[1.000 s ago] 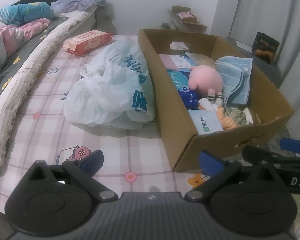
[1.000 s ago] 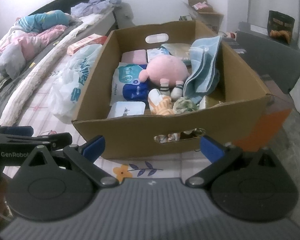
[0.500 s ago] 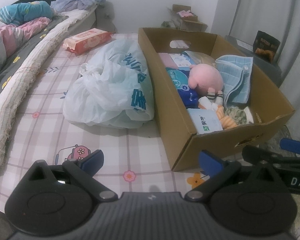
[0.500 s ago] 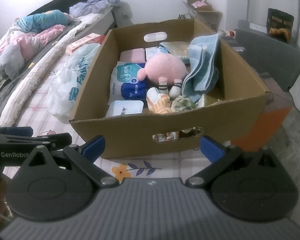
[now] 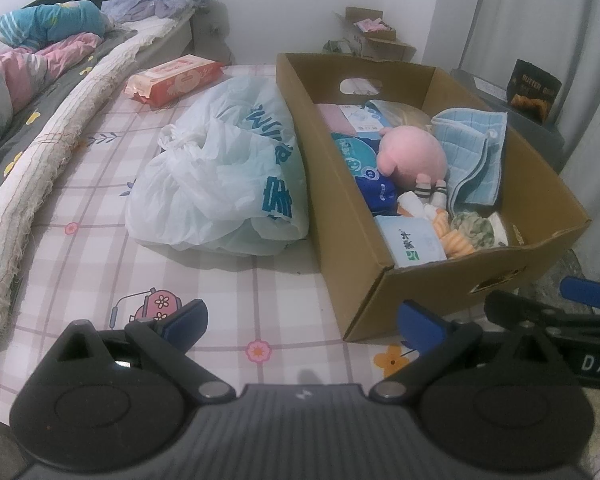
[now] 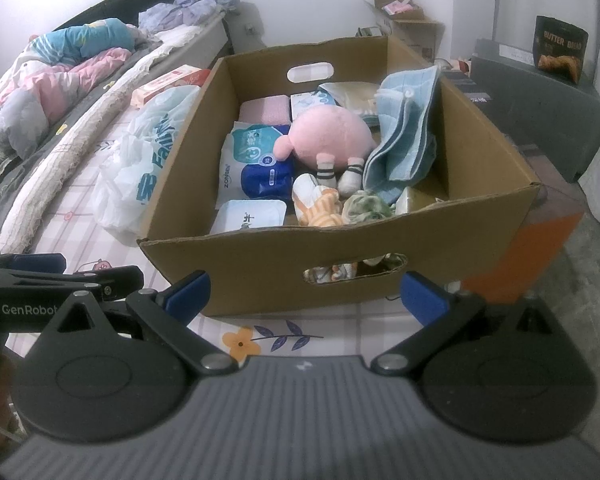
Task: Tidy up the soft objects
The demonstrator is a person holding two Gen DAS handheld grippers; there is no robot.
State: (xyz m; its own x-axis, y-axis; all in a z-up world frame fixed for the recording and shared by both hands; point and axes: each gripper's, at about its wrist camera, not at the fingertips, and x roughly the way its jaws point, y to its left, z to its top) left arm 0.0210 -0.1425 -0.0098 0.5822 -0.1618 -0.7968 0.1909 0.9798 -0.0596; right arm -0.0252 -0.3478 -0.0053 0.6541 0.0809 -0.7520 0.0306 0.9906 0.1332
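Observation:
A cardboard box (image 5: 332, 184) (image 6: 268, 276) stands on the checked pink sheet. Inside it lie a pink plush toy (image 5: 414, 154) (image 6: 332, 134), a folded blue towel (image 5: 474, 152) (image 6: 404, 132), tissue packs (image 6: 256, 160), a striped orange soft toy (image 6: 322, 210) and a green cloth (image 6: 366, 206). A white plastic bag (image 5: 224, 176) (image 6: 140, 168) slumps against the box's left wall. My left gripper (image 5: 302, 326) hovers open over the sheet in front of the bag. My right gripper (image 6: 304, 294) is open, facing the box's near wall. Neither holds anything.
A red wipes pack (image 5: 174, 78) lies beyond the bag. A rolled cream mat (image 5: 48, 152) runs along the left, with bedding (image 5: 32, 44) behind it. Right of the box are a grey cabinet (image 6: 540, 104), a snack bag (image 6: 560, 48) and curtains.
Both views have drifted slightly closer to the box and bag. Both grippers stay open, and nothing in the box has moved.

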